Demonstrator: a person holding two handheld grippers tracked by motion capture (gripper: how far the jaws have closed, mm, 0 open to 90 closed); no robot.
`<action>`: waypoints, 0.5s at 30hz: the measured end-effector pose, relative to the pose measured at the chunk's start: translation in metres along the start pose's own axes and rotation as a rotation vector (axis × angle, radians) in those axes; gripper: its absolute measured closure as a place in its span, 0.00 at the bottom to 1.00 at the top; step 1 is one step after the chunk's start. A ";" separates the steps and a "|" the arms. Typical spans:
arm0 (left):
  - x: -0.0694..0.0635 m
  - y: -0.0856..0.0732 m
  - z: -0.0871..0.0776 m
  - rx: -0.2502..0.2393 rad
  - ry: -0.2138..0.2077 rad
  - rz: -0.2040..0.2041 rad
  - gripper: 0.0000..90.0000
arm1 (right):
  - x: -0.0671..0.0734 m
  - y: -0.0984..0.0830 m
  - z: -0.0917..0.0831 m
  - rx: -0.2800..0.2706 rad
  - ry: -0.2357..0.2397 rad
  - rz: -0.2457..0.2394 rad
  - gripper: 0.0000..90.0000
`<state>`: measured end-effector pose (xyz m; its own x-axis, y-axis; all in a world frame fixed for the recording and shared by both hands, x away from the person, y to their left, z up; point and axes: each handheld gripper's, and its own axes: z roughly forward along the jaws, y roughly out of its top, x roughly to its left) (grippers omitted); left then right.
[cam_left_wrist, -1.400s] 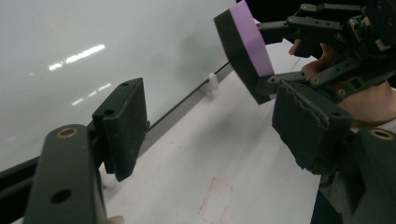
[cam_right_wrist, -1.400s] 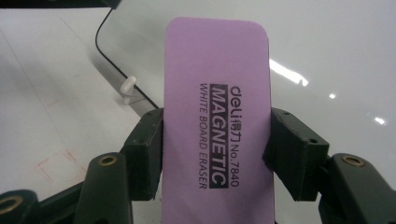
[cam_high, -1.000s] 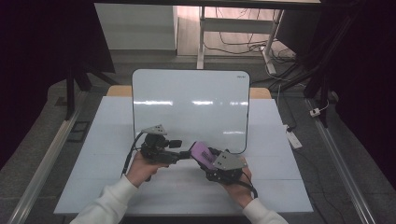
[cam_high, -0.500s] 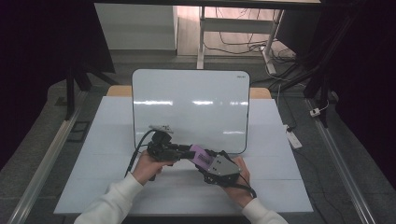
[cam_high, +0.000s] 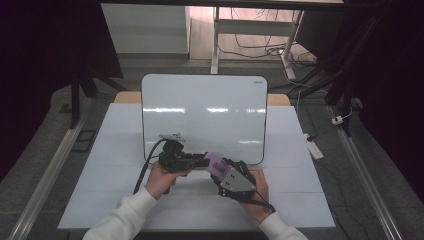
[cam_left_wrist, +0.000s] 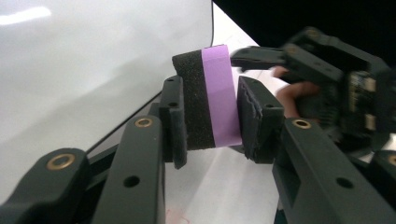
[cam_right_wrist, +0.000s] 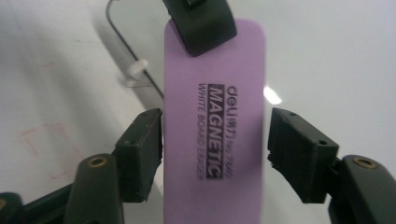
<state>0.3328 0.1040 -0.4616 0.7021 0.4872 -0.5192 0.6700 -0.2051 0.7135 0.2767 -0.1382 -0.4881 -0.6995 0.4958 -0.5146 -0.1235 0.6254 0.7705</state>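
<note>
The left tongs (cam_left_wrist: 210, 121) had just closed and pinched the purple eraser (cam_left_wrist: 210, 100) across its thickness, in front of the whiteboard (cam_high: 200, 110) lying on the counter (cam_high: 100, 170). The right tongs (cam_right_wrist: 215, 149) had just been opening, their pads apart from the eraser's long edges. Its long axis ran from the left tongs toward the right ones.

Overhead light leaves streaks of glare on the whiteboard (cam_high: 204, 117) — surroundings beyond the worktop (cam_high: 110, 190) fall into darkness. In the left gripper view the far hand-held gripper is blurred; the eraser (cam_right_wrist: 219, 121) print stays sharp.
</note>
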 end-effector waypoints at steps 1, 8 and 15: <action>0.001 0.000 -0.001 -0.008 0.000 -0.007 0.72 | 0.001 0.001 -0.003 -0.001 -0.010 -0.005 0.39; 0.004 0.002 0.001 -0.052 -0.043 -0.084 0.72 | 0.021 0.002 -0.013 0.057 -0.095 -0.067 0.43; 0.005 0.003 0.008 -0.077 -0.070 -0.147 0.72 | 0.034 -0.002 -0.003 0.102 -0.248 -0.205 0.45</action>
<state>0.3405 0.0994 -0.4659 0.6148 0.4465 -0.6501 0.7480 -0.0689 0.6601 0.2512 -0.1244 -0.5057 -0.4731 0.4769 -0.7408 -0.1642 0.7784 0.6060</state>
